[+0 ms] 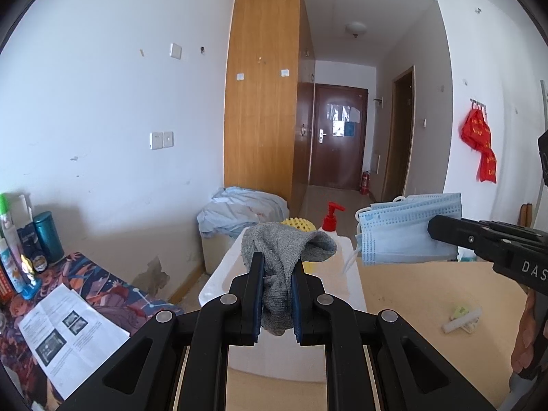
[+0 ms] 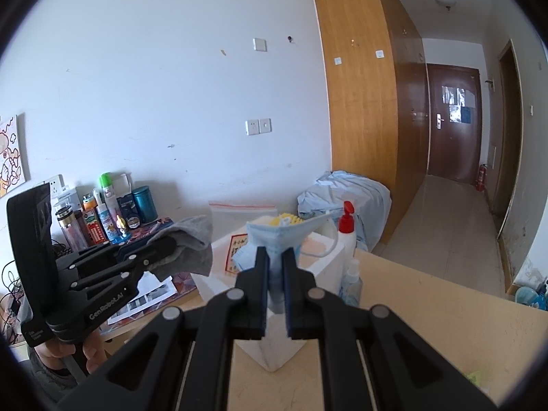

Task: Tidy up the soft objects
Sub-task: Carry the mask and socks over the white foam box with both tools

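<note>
My left gripper (image 1: pixel 277 267) is shut on a grey sock (image 1: pixel 284 250) and holds it in the air above a white foam box (image 1: pixel 219 281). In the right wrist view the left gripper (image 2: pixel 164 243) holds the sock (image 2: pixel 191 243) left of the box (image 2: pixel 328 260). My right gripper (image 2: pixel 275 257) is shut on a stack of blue face masks (image 2: pixel 277 236) above the same box. In the left wrist view the masks (image 1: pixel 407 229) hang from the right gripper (image 1: pixel 435 229) to the right of the sock. A yellow spiky ball (image 1: pixel 298 224) lies in the box.
A red-pump bottle (image 1: pixel 331 219) and a small spray bottle (image 2: pixel 352 281) stand by the box on the wooden table (image 1: pixel 428 308). A small wrapper (image 1: pixel 462 316) lies on the table. Bottles and cans (image 2: pixel 109 212) and papers (image 1: pixel 68 335) crowd the left desk. A blue cloth pile (image 1: pixel 243 212) is behind.
</note>
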Tool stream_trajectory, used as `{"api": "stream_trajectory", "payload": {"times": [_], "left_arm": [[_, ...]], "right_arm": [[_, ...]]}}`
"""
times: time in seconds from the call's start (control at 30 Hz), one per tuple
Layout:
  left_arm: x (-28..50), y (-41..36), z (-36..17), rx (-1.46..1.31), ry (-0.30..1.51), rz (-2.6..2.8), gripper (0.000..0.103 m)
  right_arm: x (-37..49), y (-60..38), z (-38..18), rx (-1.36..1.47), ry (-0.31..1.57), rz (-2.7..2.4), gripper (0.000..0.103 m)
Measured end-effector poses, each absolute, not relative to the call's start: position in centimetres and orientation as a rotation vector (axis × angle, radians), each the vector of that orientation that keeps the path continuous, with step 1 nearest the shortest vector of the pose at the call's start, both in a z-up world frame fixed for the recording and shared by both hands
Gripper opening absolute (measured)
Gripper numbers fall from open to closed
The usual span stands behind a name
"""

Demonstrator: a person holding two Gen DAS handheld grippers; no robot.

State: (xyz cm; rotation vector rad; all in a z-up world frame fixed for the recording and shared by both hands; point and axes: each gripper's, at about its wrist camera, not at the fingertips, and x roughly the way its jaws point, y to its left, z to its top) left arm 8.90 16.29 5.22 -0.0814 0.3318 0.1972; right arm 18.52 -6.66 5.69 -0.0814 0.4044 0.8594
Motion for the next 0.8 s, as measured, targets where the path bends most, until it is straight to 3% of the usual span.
{"api": "stream_trajectory", "payload": {"times": [0.57,0.8], "left_arm": [[14.1,17.3,4.8,-0.086,0.349,0.162,0.015],[12.9,17.1,5.7,-0.097,0.323,0.115,0.015]], "right_arm": [[21.1,-5.0,5.0,-0.087,0.421,0.861,0.010],[21.1,-5.5,5.3,-0.071,0.410,0.857,0.010]]}}
